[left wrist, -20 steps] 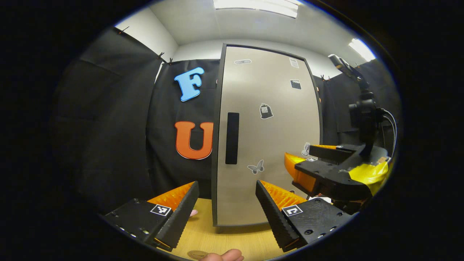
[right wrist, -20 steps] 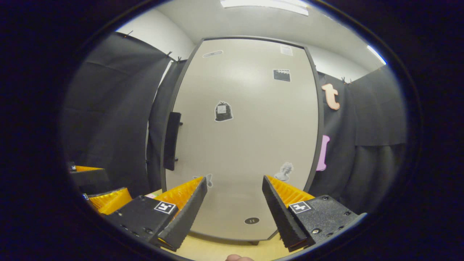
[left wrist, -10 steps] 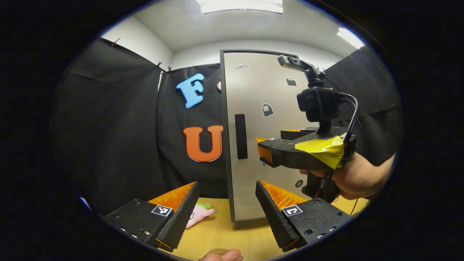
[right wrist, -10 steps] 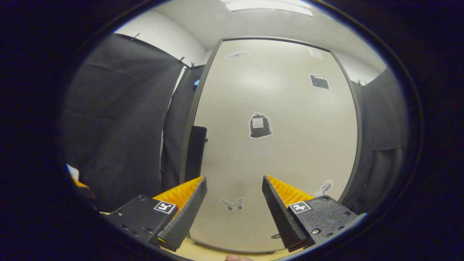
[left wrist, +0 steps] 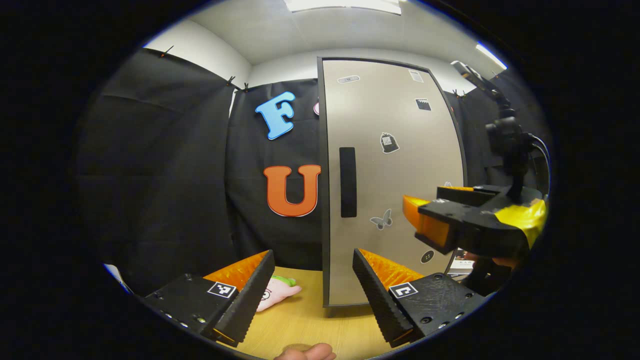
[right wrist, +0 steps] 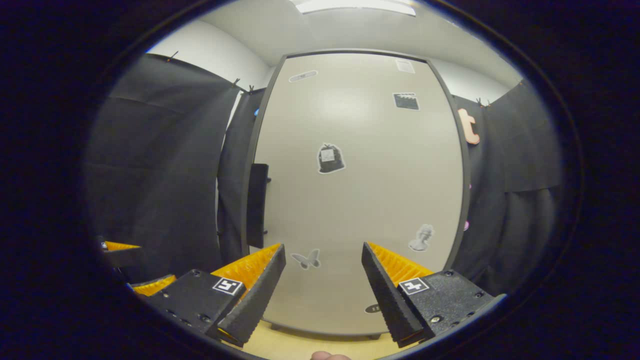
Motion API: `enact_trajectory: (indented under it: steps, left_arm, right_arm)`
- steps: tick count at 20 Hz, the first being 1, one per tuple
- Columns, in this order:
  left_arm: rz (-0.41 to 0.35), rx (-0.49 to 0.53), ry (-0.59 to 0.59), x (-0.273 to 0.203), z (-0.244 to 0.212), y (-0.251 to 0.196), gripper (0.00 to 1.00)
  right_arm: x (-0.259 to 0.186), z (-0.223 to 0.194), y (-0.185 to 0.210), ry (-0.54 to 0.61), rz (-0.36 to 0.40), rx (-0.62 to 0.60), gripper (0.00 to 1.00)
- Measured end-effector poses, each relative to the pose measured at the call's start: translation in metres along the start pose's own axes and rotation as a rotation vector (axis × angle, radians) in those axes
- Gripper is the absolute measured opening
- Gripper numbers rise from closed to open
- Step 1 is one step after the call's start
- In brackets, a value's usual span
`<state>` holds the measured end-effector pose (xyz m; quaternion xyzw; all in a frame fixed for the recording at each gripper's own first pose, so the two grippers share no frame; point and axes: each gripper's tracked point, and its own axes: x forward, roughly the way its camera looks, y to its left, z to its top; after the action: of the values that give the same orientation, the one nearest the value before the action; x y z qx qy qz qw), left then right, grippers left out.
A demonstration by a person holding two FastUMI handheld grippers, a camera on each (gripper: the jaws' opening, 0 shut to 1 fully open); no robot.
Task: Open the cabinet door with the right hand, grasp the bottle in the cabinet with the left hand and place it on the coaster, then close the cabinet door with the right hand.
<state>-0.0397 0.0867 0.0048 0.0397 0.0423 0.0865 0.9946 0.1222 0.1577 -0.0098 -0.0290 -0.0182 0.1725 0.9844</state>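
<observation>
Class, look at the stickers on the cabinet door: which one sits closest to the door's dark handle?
The butterfly sticker, low on the cabinet door, just right of the handle's bottom end. The others sit higher or farther right.

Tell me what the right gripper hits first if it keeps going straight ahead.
Probably the flat face of the cabinet door. The right gripper, jaws open, points at its lower middle, near the butterfly sticker, well right of the handle. Depth is unclear.
</observation>
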Motion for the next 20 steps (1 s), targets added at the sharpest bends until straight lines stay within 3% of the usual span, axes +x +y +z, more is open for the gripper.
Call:
enact_trajectory:
  steps: [6,10,20]
  left_arm:
    - [-0.086,-0.083,0.030,0.015,-0.002,-0.053,0.95]
    - [-0.145,-0.062,0.012,0.009,0.004,-0.076,0.95]
    - [-0.102,-0.083,-0.015,-0.003,-0.001,-0.048,0.95]
  right_arm:
    - [-0.033,-0.032,-0.042,0.092,-0.082,0.008,0.99]
    - [-0.038,-0.026,-0.047,0.081,-0.093,-0.011,0.99]
    - [-0.031,-0.016,-0.037,0.065,-0.087,-0.042,0.98]
